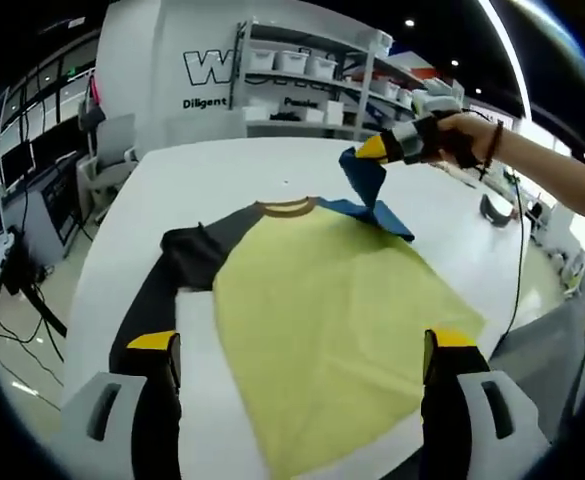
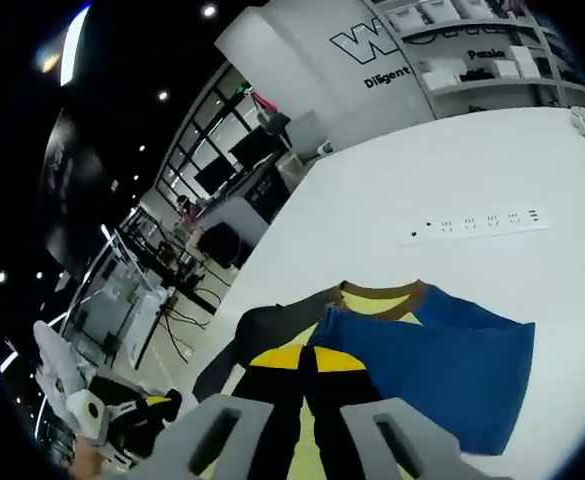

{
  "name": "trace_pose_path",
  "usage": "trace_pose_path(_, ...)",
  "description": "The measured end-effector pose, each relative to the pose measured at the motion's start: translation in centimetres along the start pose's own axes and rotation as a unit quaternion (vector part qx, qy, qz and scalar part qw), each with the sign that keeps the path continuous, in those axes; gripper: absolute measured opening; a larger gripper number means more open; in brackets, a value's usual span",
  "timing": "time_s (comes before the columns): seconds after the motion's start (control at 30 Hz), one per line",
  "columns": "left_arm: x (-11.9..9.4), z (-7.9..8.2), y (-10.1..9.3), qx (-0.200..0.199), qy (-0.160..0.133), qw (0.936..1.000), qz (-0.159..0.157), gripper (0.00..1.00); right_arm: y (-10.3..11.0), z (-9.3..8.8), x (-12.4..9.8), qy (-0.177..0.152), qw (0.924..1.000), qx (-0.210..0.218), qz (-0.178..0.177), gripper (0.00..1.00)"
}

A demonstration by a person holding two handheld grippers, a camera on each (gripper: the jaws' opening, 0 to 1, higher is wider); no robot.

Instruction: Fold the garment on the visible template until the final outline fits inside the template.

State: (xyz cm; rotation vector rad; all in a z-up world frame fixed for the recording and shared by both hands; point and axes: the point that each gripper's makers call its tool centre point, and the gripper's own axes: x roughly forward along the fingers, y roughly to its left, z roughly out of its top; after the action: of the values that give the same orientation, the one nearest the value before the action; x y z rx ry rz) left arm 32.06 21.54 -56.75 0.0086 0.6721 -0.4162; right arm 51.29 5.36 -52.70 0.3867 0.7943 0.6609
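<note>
Pinching the blue sleeve at upper right, the right gripper lifts it off the table. The left gripper hovers at the bottom, jaws wide apart over the yellow shirt.

Garment hem cut off below; shelf bins' contents indistinct

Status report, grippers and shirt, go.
Right gripper shut on blue sleeve, lifting it. Left gripper open over yellow shirt. Nothing in the way.
</note>
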Motion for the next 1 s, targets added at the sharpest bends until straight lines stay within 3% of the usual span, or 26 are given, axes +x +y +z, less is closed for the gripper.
trace_pose_path(0.23, -0.4, 0.0, 0.2, 0.003, -0.008, 1.0000, -0.002, 0.99, 2.3, -0.6, 2.4, 0.012, 0.9998, -0.016, 0.001, 0.00)
trace_pose_path(0.7, -1.7, -0.1, 1.2, 0.002, -0.014, 0.9999, 0.007, 0.99, 3.9, -4.1, 6.8, 0.053, 0.9976, -0.039, -0.020, 0.00)
trace_pose_path(1.0, -1.8, -0.5, 1.3, 0.004, -0.014, 0.9999, 0.005, 0.99, 5.7, -5.0, 8.4, 0.060, 0.9972, -0.044, -0.008, 0.00)
